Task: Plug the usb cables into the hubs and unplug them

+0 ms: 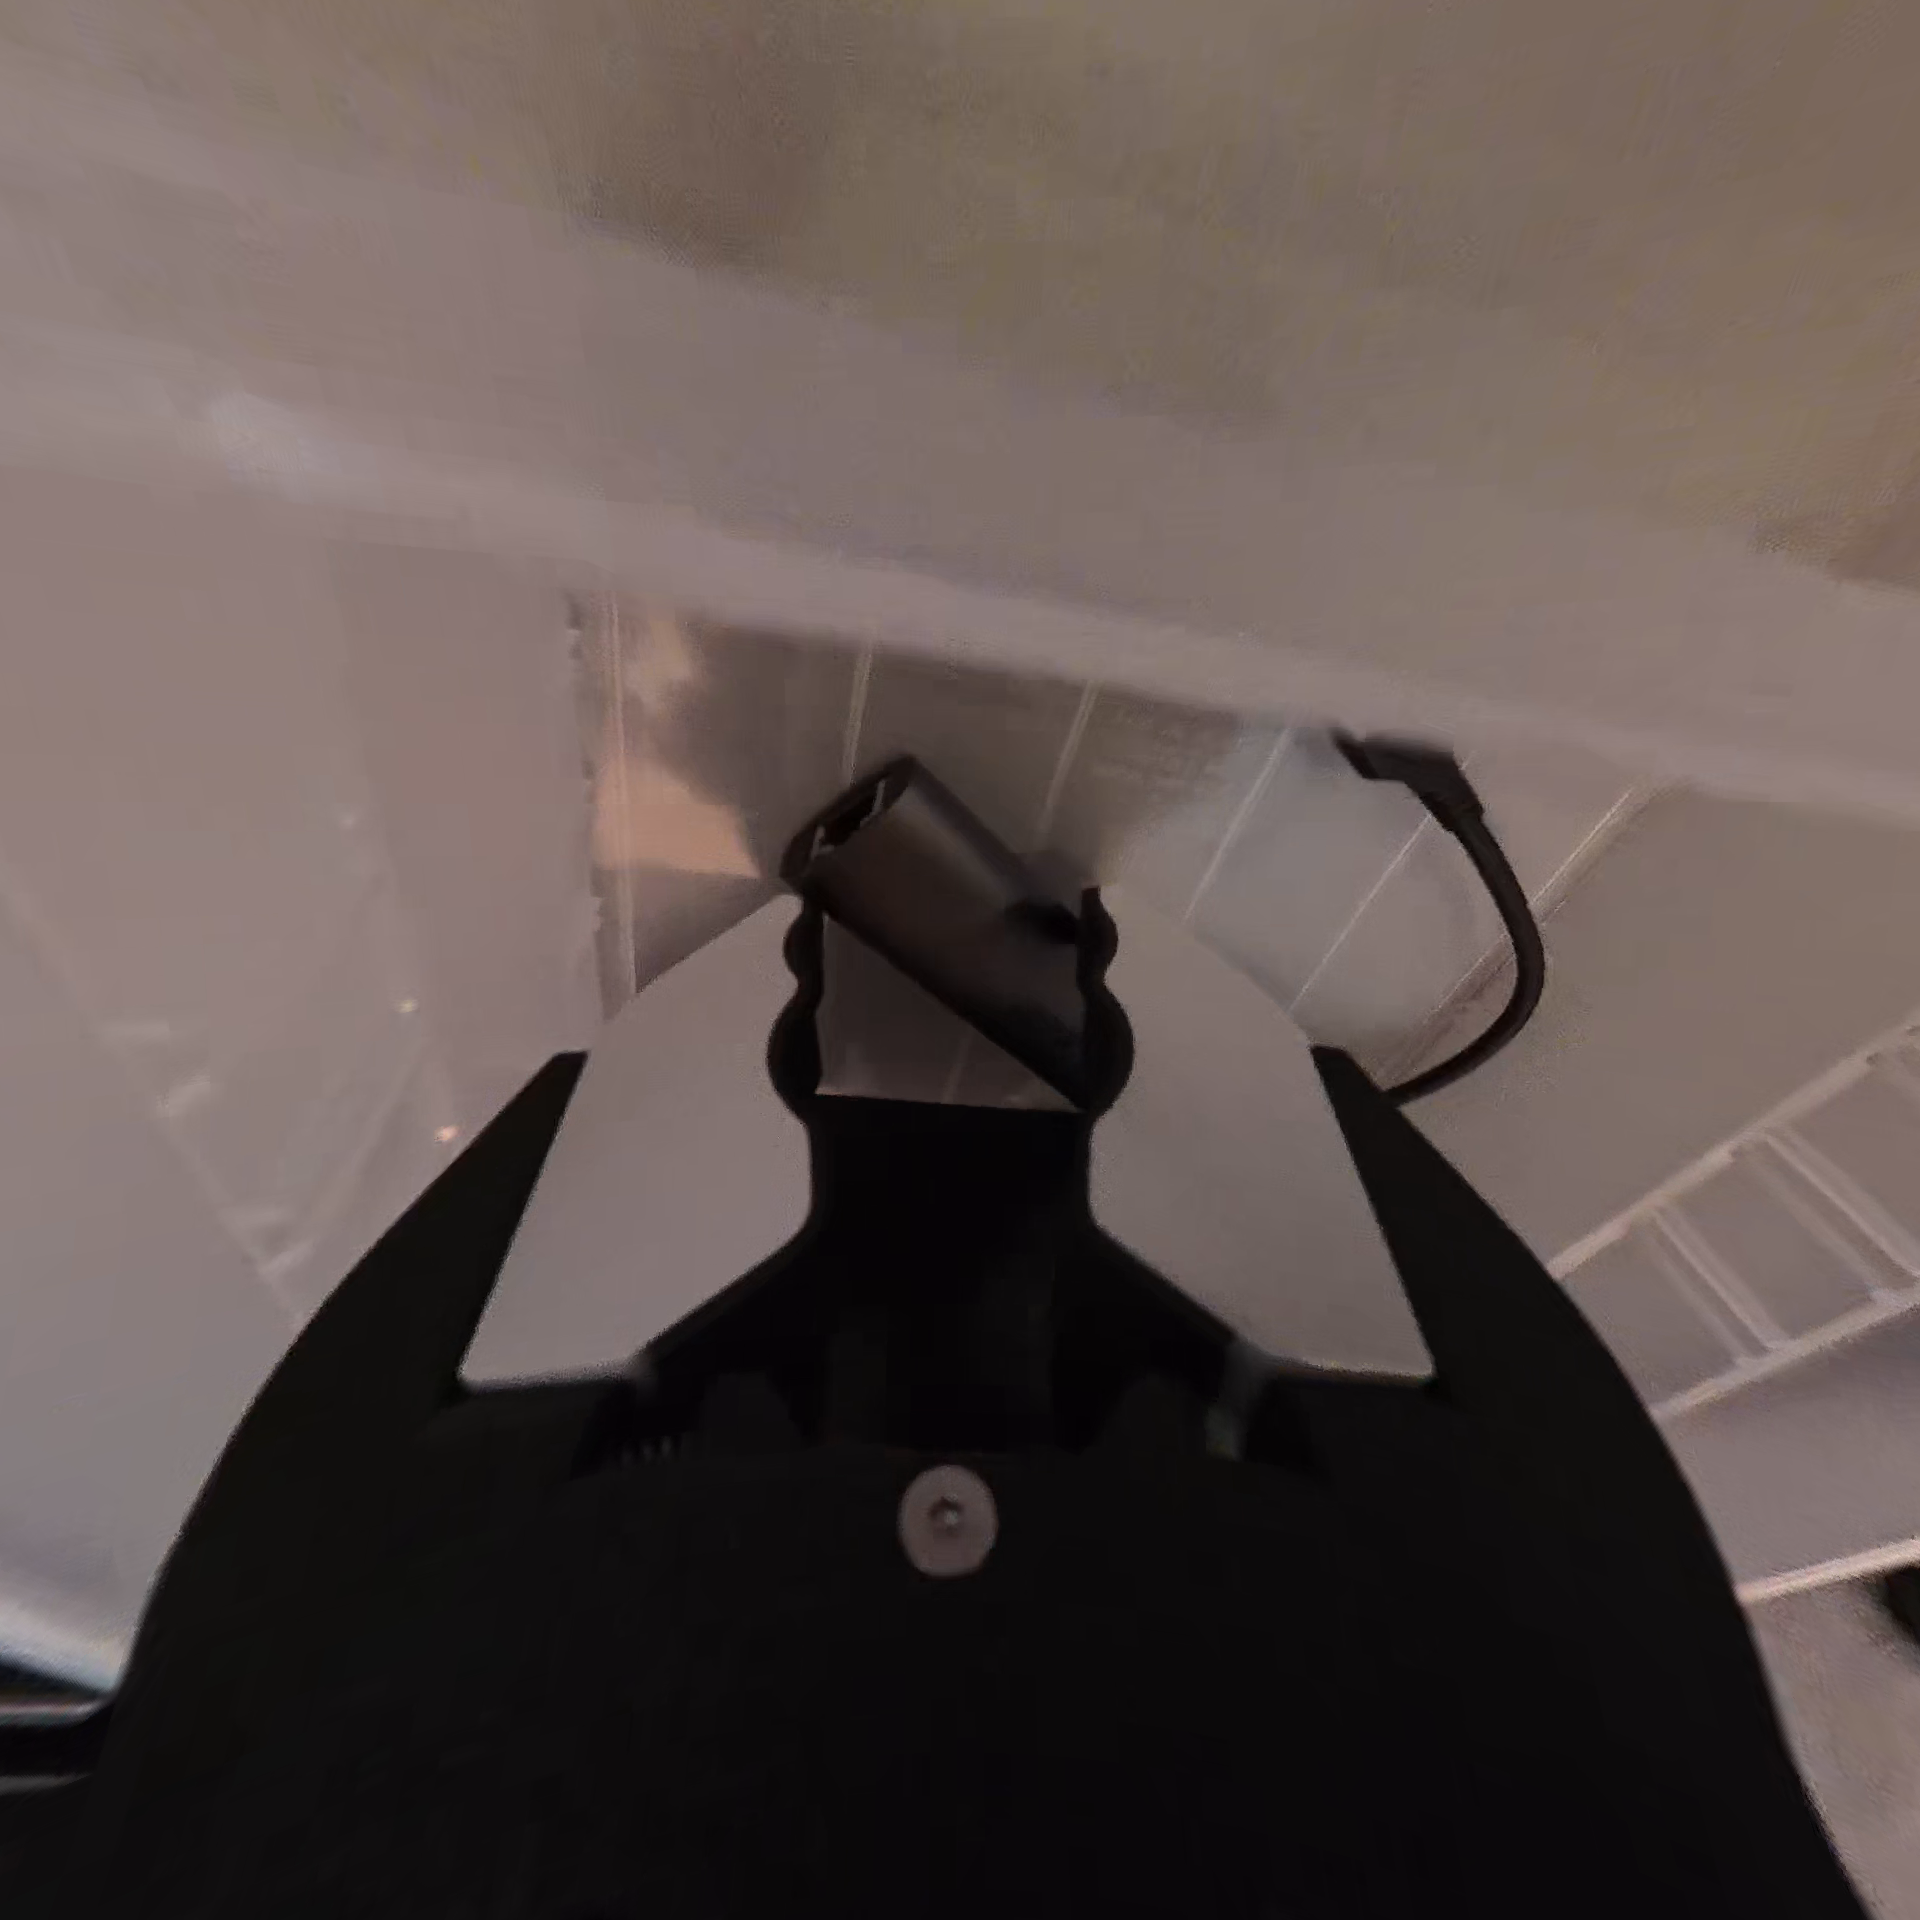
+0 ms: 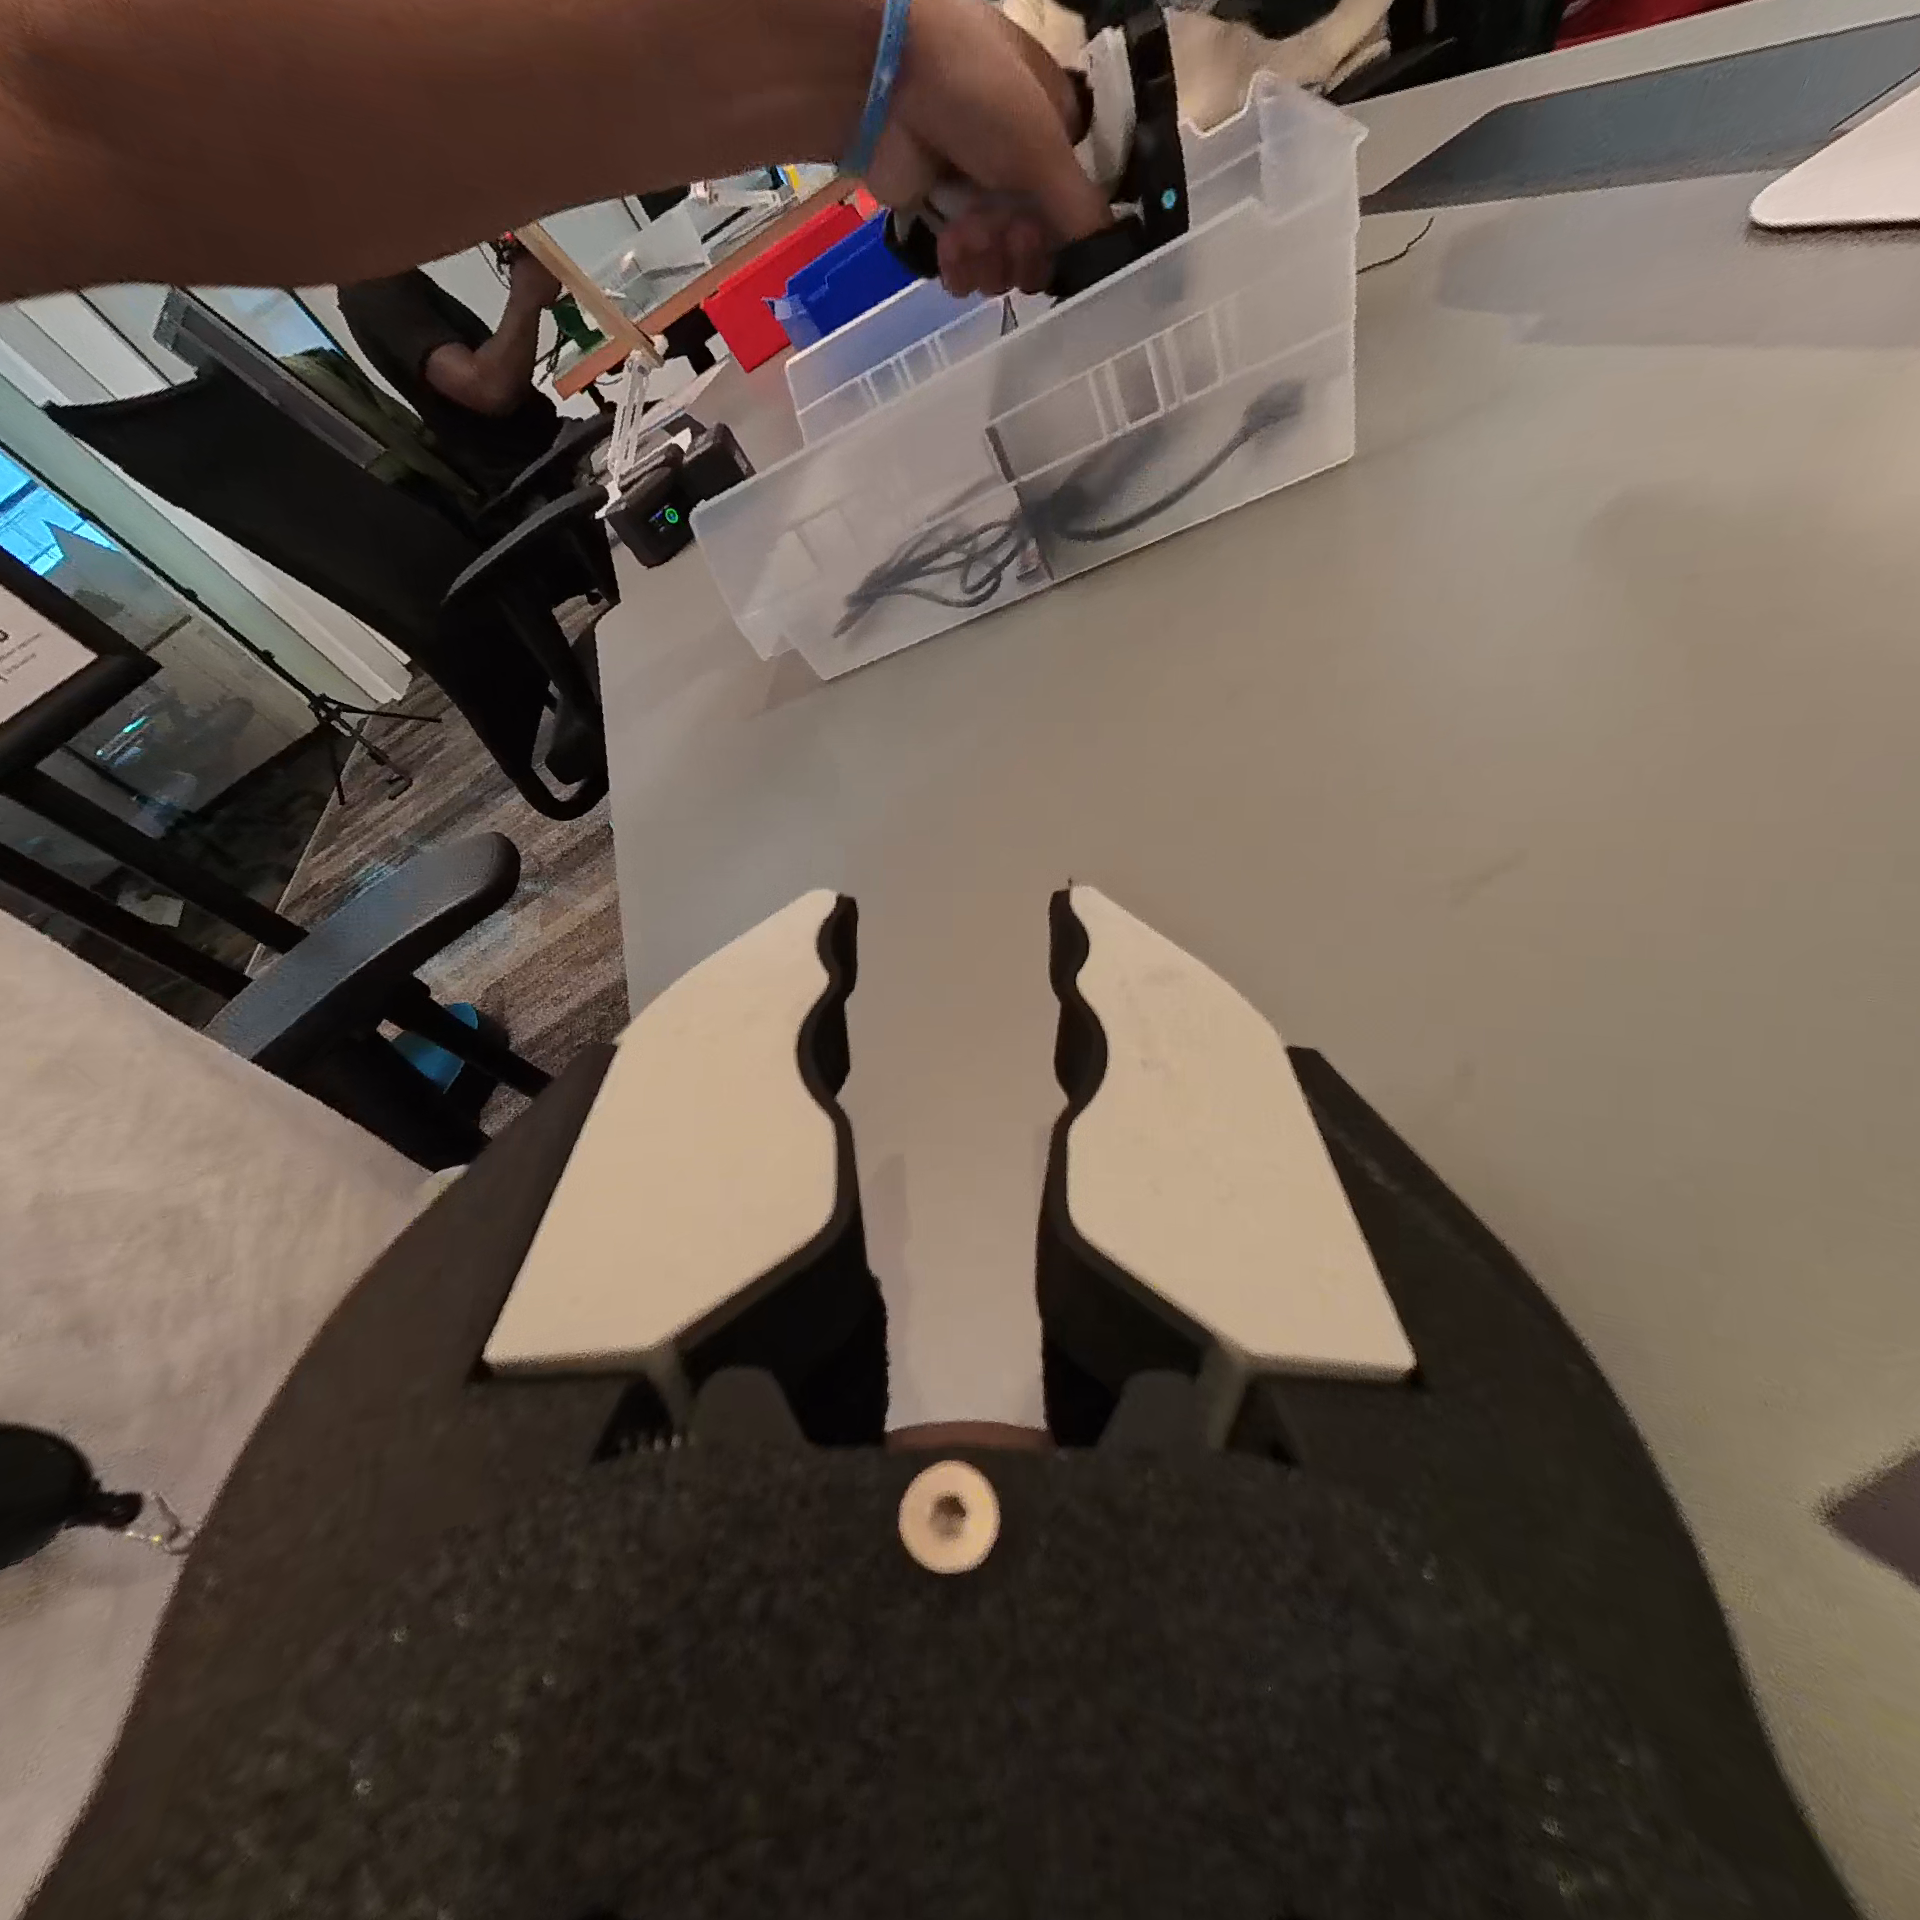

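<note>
1. Our left tongs [image 1: 940,935] pinch a grey metal USB adapter [image 1: 925,883], tilted, inside a translucent plastic bin [image 2: 1299,343].
2. The adapter's black cable [image 1: 1496,883] curves away to the right, ending in a plug.
3. Our right tongs [image 2: 954,914] hang spread and empty above the grey tabletop [image 2: 1455,779].
4. More dark cables [image 2: 966,571] lie in the bin's near compartment.

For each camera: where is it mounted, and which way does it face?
Left wrist view: on the left tongs, facing down into the clear bin; tongs grip a grey adapter.
Right wrist view: on the right tongs, open over the table, facing the bin; a hand shows.
Shared: bin, left tongs.
</note>
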Available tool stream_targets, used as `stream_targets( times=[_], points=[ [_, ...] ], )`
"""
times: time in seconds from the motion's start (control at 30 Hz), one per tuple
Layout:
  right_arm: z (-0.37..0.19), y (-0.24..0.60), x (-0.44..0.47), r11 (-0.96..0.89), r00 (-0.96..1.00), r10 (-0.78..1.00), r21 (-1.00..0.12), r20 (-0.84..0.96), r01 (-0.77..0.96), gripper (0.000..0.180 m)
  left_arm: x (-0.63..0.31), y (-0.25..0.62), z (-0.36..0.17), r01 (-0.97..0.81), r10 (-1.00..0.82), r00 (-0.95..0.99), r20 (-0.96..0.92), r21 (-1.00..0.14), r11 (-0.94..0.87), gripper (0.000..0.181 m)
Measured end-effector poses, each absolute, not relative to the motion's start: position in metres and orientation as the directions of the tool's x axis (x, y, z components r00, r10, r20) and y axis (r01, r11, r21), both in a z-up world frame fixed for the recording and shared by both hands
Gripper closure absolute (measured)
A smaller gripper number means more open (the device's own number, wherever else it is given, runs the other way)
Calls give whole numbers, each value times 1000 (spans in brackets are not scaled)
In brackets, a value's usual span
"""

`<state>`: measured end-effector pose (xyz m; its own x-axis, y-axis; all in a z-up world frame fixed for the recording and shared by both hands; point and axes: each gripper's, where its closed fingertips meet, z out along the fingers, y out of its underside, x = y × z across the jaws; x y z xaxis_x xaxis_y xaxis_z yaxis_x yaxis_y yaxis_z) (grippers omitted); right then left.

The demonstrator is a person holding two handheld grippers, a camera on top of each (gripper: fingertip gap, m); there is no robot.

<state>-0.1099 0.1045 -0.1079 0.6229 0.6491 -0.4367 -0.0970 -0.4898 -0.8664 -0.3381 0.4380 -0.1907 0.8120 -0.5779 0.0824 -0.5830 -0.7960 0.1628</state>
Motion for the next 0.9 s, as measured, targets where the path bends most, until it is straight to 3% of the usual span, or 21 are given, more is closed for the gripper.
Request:
stream_targets(
  times=[0.1,0.2,0.37,0.47,0.57,0.63,0.77,0.9],
  points=[
    [-109,102,-112,-494,620,654,-865,-434,-86,144,-334,440,-190,-638,-635,769,69,150,-756,140],
    [-108,102,-111,-486,628,654,-871,-421,-77,144,-325,450,-176,-689,-688,725,29,48,-724,147],
    [-108,104,-107,-477,647,644,-875,-409,-78,145,-303,453,-113,-753,-769,636,-66,-272,-600,150],
    [-104,109,-107,-470,646,641,-877,-415,-97,145,-280,429,-57,-779,-829,527,-189,-496,-383,150],
    [-83,128,-106,-467,632,620,-866,-465,-179,145,-253,383,-10,-809,-831,360,-424,-585,-52,150],
    [-61,144,-109,-470,607,622,-856,-494,-216,144,-233,346,10,-816,-747,239,-620,-545,192,150],
    [-7,177,-123,-452,565,669,-868,-483,-208,135,-191,279,21,-812,-431,9,-903,-258,524,150],
    [15,192,-136,-444,552,702,-882,-451,-156,130,-157,234,0,-768,-224,-103,-969,-65,638,151]
  ],
)
